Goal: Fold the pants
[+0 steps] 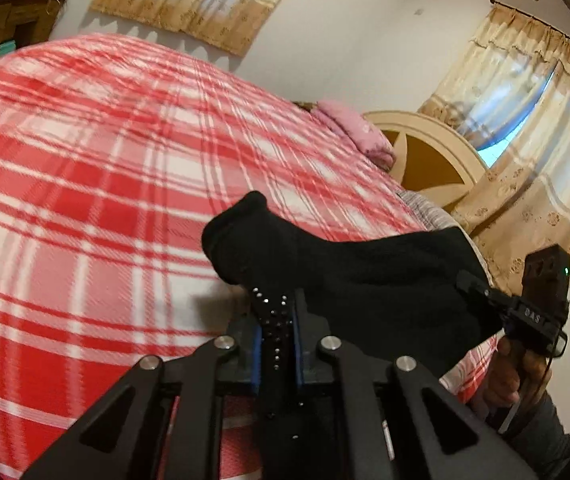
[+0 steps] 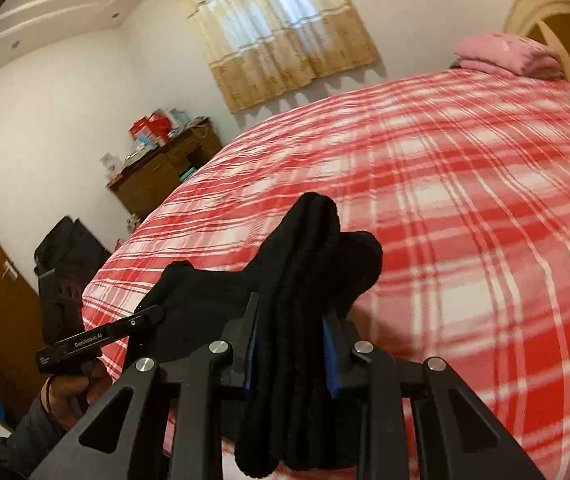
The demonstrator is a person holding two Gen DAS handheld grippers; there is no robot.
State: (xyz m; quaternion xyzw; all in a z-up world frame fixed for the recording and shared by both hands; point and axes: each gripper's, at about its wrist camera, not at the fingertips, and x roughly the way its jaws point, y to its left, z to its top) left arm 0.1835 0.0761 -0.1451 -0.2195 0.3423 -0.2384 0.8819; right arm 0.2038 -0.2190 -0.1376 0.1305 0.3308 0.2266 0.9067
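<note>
Both hand-held grippers clamp the black pants [image 1: 365,276], left [image 1: 277,344] and right [image 2: 291,320], holding them bunched above the near edge of the bed [image 2: 465,200]. Folding looks partial; laying flat remains.

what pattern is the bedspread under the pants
Red and white plaid bedspread, clearest in the right wrist view.

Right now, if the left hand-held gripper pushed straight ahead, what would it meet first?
Beyond the black pants it already grips, the left hand-held gripper would probably meet the plaid bedspread; depth is unclear.
</note>
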